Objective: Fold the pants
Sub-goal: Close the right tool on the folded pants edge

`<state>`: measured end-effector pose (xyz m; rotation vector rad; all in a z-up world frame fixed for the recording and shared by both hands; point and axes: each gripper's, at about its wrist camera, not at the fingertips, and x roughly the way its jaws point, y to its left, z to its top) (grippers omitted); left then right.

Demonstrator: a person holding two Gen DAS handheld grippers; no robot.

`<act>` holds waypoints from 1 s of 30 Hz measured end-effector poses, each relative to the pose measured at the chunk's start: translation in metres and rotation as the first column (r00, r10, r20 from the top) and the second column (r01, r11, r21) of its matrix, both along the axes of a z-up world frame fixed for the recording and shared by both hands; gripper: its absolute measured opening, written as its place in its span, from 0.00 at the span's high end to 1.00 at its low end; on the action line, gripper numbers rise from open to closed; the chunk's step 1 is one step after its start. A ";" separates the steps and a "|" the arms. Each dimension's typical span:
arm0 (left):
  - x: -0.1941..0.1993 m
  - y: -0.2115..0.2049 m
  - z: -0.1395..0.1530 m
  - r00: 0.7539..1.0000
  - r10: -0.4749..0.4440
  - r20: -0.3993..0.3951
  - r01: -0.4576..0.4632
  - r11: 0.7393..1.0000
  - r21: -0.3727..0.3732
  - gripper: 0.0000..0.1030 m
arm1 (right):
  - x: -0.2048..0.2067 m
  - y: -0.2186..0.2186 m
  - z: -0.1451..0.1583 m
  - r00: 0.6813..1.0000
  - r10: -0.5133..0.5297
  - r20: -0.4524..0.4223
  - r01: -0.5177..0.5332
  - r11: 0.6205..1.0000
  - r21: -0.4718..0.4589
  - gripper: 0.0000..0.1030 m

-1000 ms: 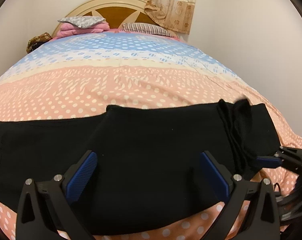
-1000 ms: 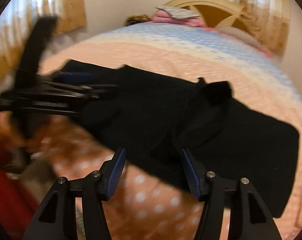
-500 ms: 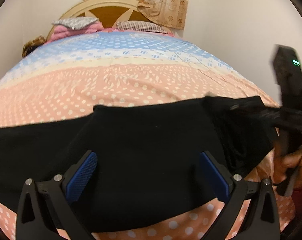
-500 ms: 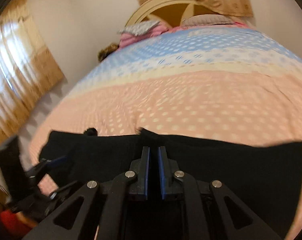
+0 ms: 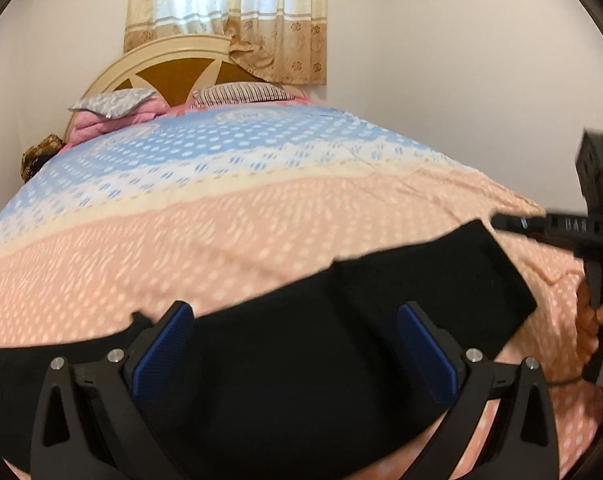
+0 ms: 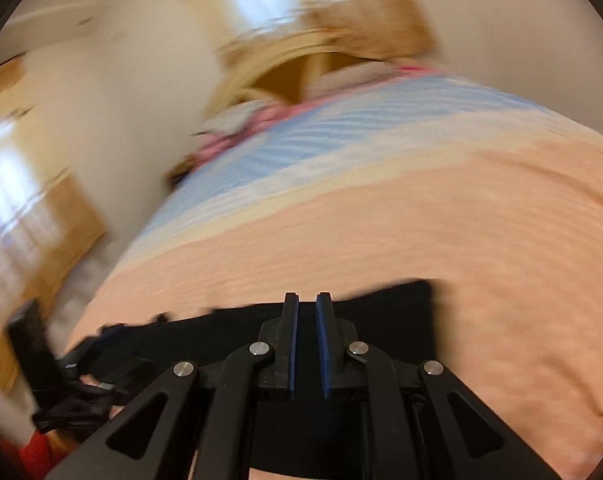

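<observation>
The left gripper (image 5: 293, 356) hangs low over the near part of the bed with its two blue-padded fingers (image 5: 161, 350) spread wide apart and nothing between them; black cloth fills the gap beneath them. The right gripper (image 6: 307, 344) has its blue pads drawn almost together, with only a thin slit left; whether any cloth is pinched in that slit cannot be told, since the right wrist view is heavily smeared. In the left wrist view the same gripper shows at the right edge as a dark, blurred shape with a small green light, held by a hand (image 5: 593, 320). The black pants (image 5: 301, 360) lie flat as a broad band across the near end of the bed, one squared end reaching toward the right gripper and the other running off to the left. They rest on a dotted bedspread (image 5: 221, 232), pink nearby, then cream, then blue farther away. At the far end sit pillows (image 5: 113, 104) against a curved headboard (image 5: 173, 64), with a patterned curtain (image 5: 229, 16) on the wall above.
</observation>
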<state>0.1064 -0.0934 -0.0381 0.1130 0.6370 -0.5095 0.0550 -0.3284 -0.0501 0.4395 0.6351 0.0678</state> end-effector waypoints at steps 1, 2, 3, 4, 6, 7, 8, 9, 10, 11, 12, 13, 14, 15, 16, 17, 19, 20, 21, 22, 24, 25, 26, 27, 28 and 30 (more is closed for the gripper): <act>0.003 -0.006 -0.001 1.000 0.000 -0.012 0.000 1.000 -0.007 0.00 | -0.004 -0.014 -0.006 0.999 -0.035 -0.028 0.035 0.999 0.013 0.91; 0.006 -0.013 -0.005 0.999 -0.003 -0.035 0.002 1.000 -0.018 0.00 | -0.005 -0.020 -0.009 0.998 -0.043 -0.038 0.044 0.999 0.020 0.91; 0.008 -0.020 -0.011 0.998 0.002 -0.063 -0.003 1.000 -0.024 0.00 | -0.006 -0.024 -0.014 0.998 -0.045 -0.046 0.046 0.999 0.024 0.91; 0.010 -0.024 -0.016 0.997 0.010 -0.081 -0.011 1.000 -0.020 0.00 | -0.004 -0.025 -0.017 0.997 -0.044 -0.056 0.045 0.999 0.017 0.91; 0.010 -0.032 -0.035 0.990 0.053 -0.131 -0.049 0.998 0.037 0.00 | 0.007 -0.024 -0.028 0.994 -0.051 -0.099 0.050 0.999 -0.012 0.91; 0.011 -0.032 -0.047 0.983 0.073 -0.171 -0.064 0.996 0.060 0.00 | 0.013 -0.026 -0.032 0.990 -0.065 -0.128 0.063 0.998 -0.023 0.91; 0.007 -0.029 -0.052 0.981 0.085 -0.175 -0.078 0.996 0.047 0.00 | 0.021 -0.027 -0.039 0.986 -0.073 -0.147 0.071 0.997 -0.018 0.91; 0.002 -0.028 -0.053 0.984 0.089 -0.151 -0.084 0.996 0.039 0.00 | 0.026 -0.027 -0.043 0.986 -0.079 -0.146 0.078 0.997 -0.015 0.91; -0.002 -0.030 -0.053 0.988 0.085 -0.132 -0.078 0.995 0.060 0.00 | 0.031 -0.026 -0.046 0.985 -0.084 -0.150 0.081 0.996 -0.023 0.91; -0.004 -0.033 -0.052 0.988 0.083 -0.128 -0.074 0.994 0.076 0.00 | 0.038 -0.025 -0.049 0.983 -0.090 -0.157 0.085 0.996 -0.037 0.91; -0.004 -0.033 -0.052 0.987 0.085 -0.133 -0.076 0.994 0.076 0.00 | 0.039 -0.027 -0.050 0.983 -0.095 -0.157 0.091 0.995 -0.038 0.91; -0.003 -0.032 -0.051 0.986 0.088 -0.141 -0.079 0.994 0.070 0.00 | 0.042 -0.026 -0.052 0.983 -0.102 -0.156 0.097 0.995 -0.037 0.91; -0.002 -0.031 -0.051 0.985 0.090 -0.148 -0.082 0.995 0.063 0.00 | 0.041 -0.025 -0.052 0.983 -0.108 -0.151 0.103 0.994 -0.040 0.91; -0.003 -0.031 -0.051 0.985 0.089 -0.146 -0.081 0.995 0.063 0.00 | 0.041 -0.024 -0.050 0.983 -0.109 -0.147 0.103 0.994 -0.045 0.91; -0.004 -0.031 -0.049 0.986 0.088 -0.143 -0.080 0.995 0.062 0.00 | 0.040 -0.023 -0.048 0.985 -0.110 -0.135 0.105 0.993 -0.049 0.91; -0.004 -0.031 -0.046 0.985 0.088 -0.147 -0.080 0.995 0.057 0.00 | 0.036 -0.021 -0.044 0.986 -0.116 -0.115 0.111 0.992 -0.052 0.91; -0.002 -0.030 -0.045 0.982 0.087 -0.165 -0.078 0.995 0.059 0.00 | 0.018 -0.016 -0.030 0.988 -0.143 -0.052 0.139 0.988 -0.063 0.91; -0.001 -0.029 -0.044 0.980 0.089 -0.177 -0.080 0.995 0.059 0.00 | 0.012 -0.012 -0.024 0.989 -0.146 -0.022 0.144 0.987 -0.075 0.91; 0.000 -0.028 -0.043 0.978 0.092 -0.187 -0.082 0.995 0.058 0.00 | 0.003 -0.005 -0.017 0.990 -0.138 0.004 0.138 0.986 -0.090 0.91; 0.000 -0.027 -0.042 0.976 0.095 -0.195 -0.085 0.995 0.059 0.00 | -0.004 0.004 -0.013 0.992 -0.124 0.015 0.125 0.986 -0.106 0.91; 0.001 -0.025 -0.042 0.972 0.106 -0.211 -0.094 0.993 0.066 0.00 | -0.012 0.019 -0.011 0.995 -0.098 0.004 0.098 0.987 -0.127 0.91; 0.000 -0.023 -0.042 0.971 0.110 -0.213 -0.097 0.993 0.069 0.00 | -0.014 0.025 -0.013 0.996 -0.088 -0.008 0.086 0.987 -0.137 0.91; -0.002 -0.020 -0.041 0.971 0.114 -0.210 -0.101 0.992 0.072 0.00 | -0.016 0.031 -0.017 0.997 -0.079 -0.023 0.075 0.986 -0.150 0.91; -0.003 -0.019 -0.040 0.972 0.119 -0.204 -0.105 0.992 0.075 0.00 | -0.016 0.038 -0.022 0.997 -0.068 -0.040 0.061 0.985 -0.164 0.91; -0.003 -0.017 -0.039 0.973 0.121 -0.196 -0.108 0.991 0.078 0.00 | -0.014 0.042 -0.027 0.997 -0.059 -0.059 0.048 0.984 -0.169 0.91; -0.005 -0.012 -0.038 0.975 0.130 -0.178 -0.115 0.989 0.089 0.00 | -0.008 0.046 -0.040 0.993 -0.055 -0.102 0.038 0.987 -0.158 0.91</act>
